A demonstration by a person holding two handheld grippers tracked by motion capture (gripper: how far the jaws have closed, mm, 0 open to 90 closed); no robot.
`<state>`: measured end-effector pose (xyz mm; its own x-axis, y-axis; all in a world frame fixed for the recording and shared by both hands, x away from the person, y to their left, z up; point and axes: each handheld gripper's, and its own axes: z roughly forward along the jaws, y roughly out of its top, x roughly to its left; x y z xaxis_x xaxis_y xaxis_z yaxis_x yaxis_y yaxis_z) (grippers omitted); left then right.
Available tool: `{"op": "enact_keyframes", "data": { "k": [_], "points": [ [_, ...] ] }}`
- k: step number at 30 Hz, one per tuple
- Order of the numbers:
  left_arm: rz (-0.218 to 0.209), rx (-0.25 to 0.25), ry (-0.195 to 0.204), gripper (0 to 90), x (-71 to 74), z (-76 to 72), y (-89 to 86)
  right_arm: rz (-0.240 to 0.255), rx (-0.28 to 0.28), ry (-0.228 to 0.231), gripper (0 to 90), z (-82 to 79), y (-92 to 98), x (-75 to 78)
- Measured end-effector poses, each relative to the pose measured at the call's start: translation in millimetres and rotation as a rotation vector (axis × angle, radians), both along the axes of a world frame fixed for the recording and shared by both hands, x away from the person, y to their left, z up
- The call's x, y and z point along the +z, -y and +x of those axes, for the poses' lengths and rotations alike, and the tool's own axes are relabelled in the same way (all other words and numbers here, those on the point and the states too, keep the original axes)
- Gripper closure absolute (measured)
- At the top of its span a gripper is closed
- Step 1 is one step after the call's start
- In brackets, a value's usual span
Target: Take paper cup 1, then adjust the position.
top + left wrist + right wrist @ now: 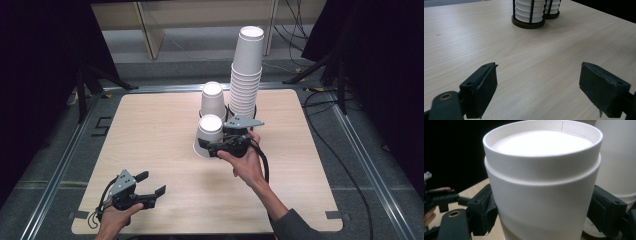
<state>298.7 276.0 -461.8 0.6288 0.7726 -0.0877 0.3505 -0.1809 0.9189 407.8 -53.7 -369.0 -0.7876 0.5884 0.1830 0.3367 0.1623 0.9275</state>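
The left gripper (pixel 152 196) hovered low by the table's (pixel 150 130) near-left corner, its jaws spread on nothing, bare wood stretching ahead of it. Near the middle, the right gripper (pixel 209 148) pinched an upturned white cup (pixel 209 135) by its sides, the hand (pixel 245 162) reaching in level from the near-right. Another upturned cup (pixel 213 100) stood just behind it. Right of that, toward the far edge, a tall stack (pixel 246 75) of upturned cups rose from a dark wire holder (pixel 529 21). The near edge and right side lay open.
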Motion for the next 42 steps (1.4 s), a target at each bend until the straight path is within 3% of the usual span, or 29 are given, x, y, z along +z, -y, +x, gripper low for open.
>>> {"op": "enact_keyframes", "data": {
  "k": [4, 5, 6, 10, 11, 13, 14, 15, 18, 20, 21, 22, 23, 24, 25, 26, 30, 31, 32, 34, 35, 38, 39, 42],
  "points": [
    [0.001, -0.005, 0.008, 14.6, 0.5, 0.1, -0.3, -0.019, 0.012, -0.020, 19.6, -2.2, -1.7, -11.1],
    [0.022, -0.009, 0.012, 14.6, 1.9, -0.1, -1.2, -0.019, 0.015, -0.024, 19.6, -2.8, -2.2, -12.0],
    [0.008, -0.014, 0.020, 14.6, 1.2, 0.6, -0.5, -0.039, 0.011, -0.014, 19.6, -3.6, -1.8, -12.8],
    [0.009, 0.003, 0.008, 14.6, 1.5, -0.9, -1.1, 0.007, 0.024, -0.064, 19.6, -9.6, -7.3, -15.3],
    [0.003, 0.004, 0.009, 14.6, 1.6, -0.7, -0.8, -0.002, 0.040, -0.038, 19.6, -8.6, -7.2, -15.6],
    [-0.014, 0.004, 0.011, 14.6, 1.5, 0.0, 1.2, 0.003, 0.058, -0.044, 19.6, -11.7, -10.3, -15.7],
    [-0.020, -0.025, 0.043, 14.6, 2.2, 4.4, 5.2, 0.007, 0.062, -0.046, 19.6, -13.4, -12.1, -16.0],
    [-0.022, -0.032, 0.049, 14.6, 3.3, 5.4, 8.4, 0.004, 0.069, -0.058, 19.6, -14.6, -13.2, -15.9],
    [-0.003, -0.057, 0.057, 14.6, 4.2, 9.2, 18.0, 0.004, 0.090, -0.042, 19.6, -15.9, -17.1, -17.9],
    [-0.010, -0.065, 0.057, 14.6, 3.5, 13.6, 23.4, 0.001, 0.091, -0.059, 19.6, -17.7, -19.7, -19.1],
    [-0.025, -0.075, 0.061, 14.6, 2.8, 15.7, 26.0, -0.003, 0.105, -0.046, 19.6, -17.1, -21.6, -21.4],
    [-0.012, -0.077, 0.056, 14.6, 3.8, 16.4, 27.9, 0.002, 0.106, -0.060, 19.6, -18.1, -22.7, -22.1],
    [-0.031, -0.090, 0.063, 14.6, 3.3, 18.2, 30.8, -0.016, 0.107, -0.043, 19.6, -17.9, -23.3, -22.7],
    [-0.041, -0.104, 0.075, 14.6, 3.8, 19.5, 32.8, 0.001, 0.110, -0.066, 19.6, -19.6, -25.7, -24.1],
    [-0.051, -0.115, 0.081, 14.6, 4.5, 20.0, 34.3, -0.018, 0.117, -0.042, 19.6, -18.1, -25.5, -24.9],
    [-0.056, -0.132, 0.089, 14.6, 5.1, 20.6, 35.9, -0.006, 0.125, -0.062, 19.6, -18.9, -27.2, -25.9],
    [-0.035, -0.149, 0.089, 14.6, 5.3, 19.4, 39.8, 0.005, 0.144, -0.077, 19.6, -19.6, -33.5, -30.0],
    [-0.062, -0.154, 0.095, 14.6, 4.3, 19.7, 42.1, 0.001, 0.149, -0.085, 19.6, -20.5, -35.3, -30.3],
    [-0.041, -0.157, 0.095, 14.6, 5.6, 19.1, 41.4, -0.017, 0.146, -0.065, 19.6, -20.8, -36.9, -30.9],
    [-0.046, -0.164, 0.093, 14.6, 5.7, 18.8, 42.5, -0.010, 0.160, -0.090, 19.6, -23.8, -42.2, -32.2],
    [-0.058, -0.169, 0.102, 14.6, 4.9, 19.6, 43.6, -0.022, 0.165, -0.064, 19.6, -22.9, -43.8, -33.0],
    [-0.064, -0.170, 0.106, 14.5, 4.9, 20.1, 44.0, -0.017, 0.183, -0.086, 19.6, -25.1, -50.2, -35.1],
    [-0.042, -0.160, 0.096, 14.5, 6.1, 19.2, 42.7, -0.016, 0.189, -0.083, 19.6, -25.2, -52.2, -36.5],
    [-0.046, -0.162, 0.114, 14.5, 5.3, 20.0, 44.0, -0.028, 0.190, -0.078, 19.6, -26.5, -56.9, -39.1]
  ]
}}
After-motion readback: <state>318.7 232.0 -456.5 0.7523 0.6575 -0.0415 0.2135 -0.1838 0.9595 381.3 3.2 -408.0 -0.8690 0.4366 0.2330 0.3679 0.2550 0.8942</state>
